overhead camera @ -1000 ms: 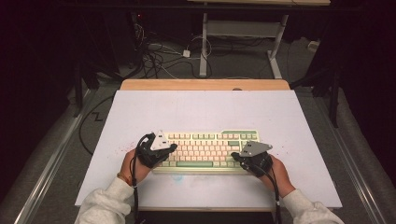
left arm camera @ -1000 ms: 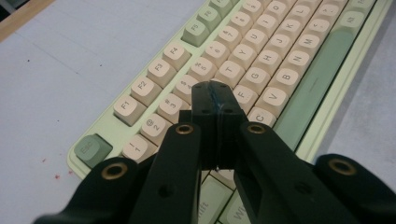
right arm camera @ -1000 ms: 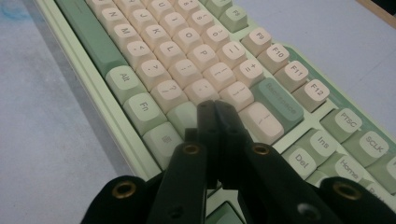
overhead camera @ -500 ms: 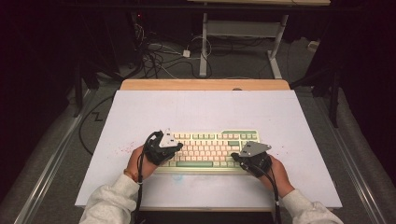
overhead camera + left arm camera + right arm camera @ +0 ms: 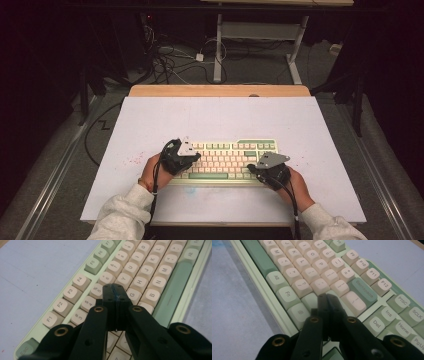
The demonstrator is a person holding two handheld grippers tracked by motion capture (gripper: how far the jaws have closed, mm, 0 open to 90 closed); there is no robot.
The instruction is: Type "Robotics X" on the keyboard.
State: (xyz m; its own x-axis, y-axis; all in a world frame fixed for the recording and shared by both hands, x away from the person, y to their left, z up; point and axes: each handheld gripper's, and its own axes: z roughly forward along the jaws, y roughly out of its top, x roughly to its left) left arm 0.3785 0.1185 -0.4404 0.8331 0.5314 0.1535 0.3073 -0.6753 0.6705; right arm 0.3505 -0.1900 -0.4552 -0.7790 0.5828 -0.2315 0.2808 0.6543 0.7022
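A pale green keyboard (image 5: 225, 161) with cream keys lies on the white mat, near the front. My left gripper (image 5: 195, 158) is over its left part. Seen from the left gripper view, the left gripper (image 5: 114, 290) has its jaws shut together with nothing between them, tips just above the 5, T and G keys (image 5: 133, 293). My right gripper (image 5: 252, 169) hangs over the keyboard's right end. From the right gripper view, the right gripper (image 5: 326, 298) is shut and empty too, its tips low over the keys below Backspace (image 5: 364, 291). Whether either tip touches a key I cannot tell.
The white mat (image 5: 220, 120) covers a wooden table (image 5: 220, 90); faint pink specks (image 5: 132, 161) mark it left of the keyboard. Beyond the far edge are floor cables (image 5: 170, 60) and a metal desk frame (image 5: 260, 35). Sleeved forearms (image 5: 125, 215) come in at the bottom.
My left gripper has slid to the right, from the keyboard's left edge to over its keys. The right gripper has stayed put.
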